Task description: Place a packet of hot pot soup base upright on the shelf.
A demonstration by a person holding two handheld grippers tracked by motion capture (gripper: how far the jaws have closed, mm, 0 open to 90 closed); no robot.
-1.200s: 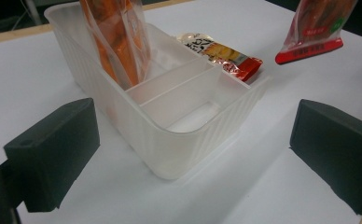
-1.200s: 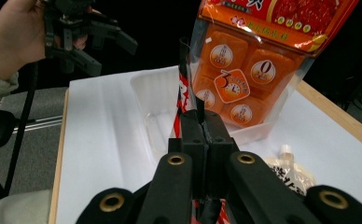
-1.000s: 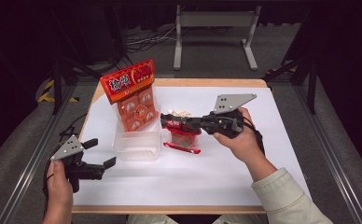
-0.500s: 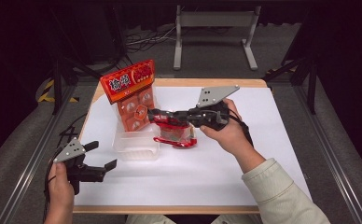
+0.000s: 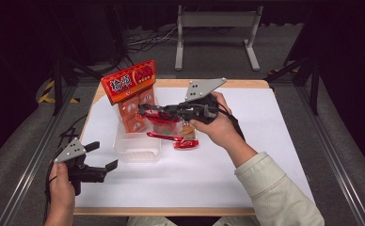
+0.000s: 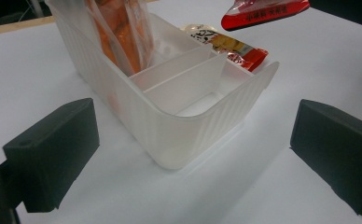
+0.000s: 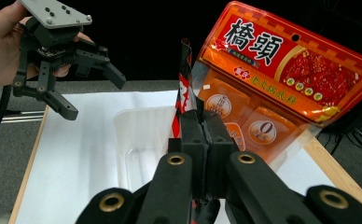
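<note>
My right gripper (image 5: 144, 111) (image 7: 202, 119) is shut on a thin red snack packet (image 5: 164, 118) (image 7: 184, 88) and holds it in the air by the right side of a clear plastic container (image 5: 136, 149) (image 7: 137, 135). That packet (image 6: 263, 11) also hangs above the far end of the container (image 6: 179, 135), which has dividers. A large orange bag (image 5: 131, 84) (image 7: 281, 70) (image 6: 118, 32) stands in its far compartment. My left gripper (image 5: 103, 155) (image 6: 193, 158) (image 7: 95, 95) is open near the table's front left corner, facing the container with nothing between its jaws.
Another snack packet (image 5: 186, 141) (image 6: 230, 46) lies on the white table cover (image 5: 246, 160) just right of the container. A metal stand (image 5: 216, 21) is on the floor beyond the table, and rails run along both sides.
The right gripper has lifted the red packet off the table and carried it left, up to the container and the orange bag. The left gripper has stayed where it was.
</note>
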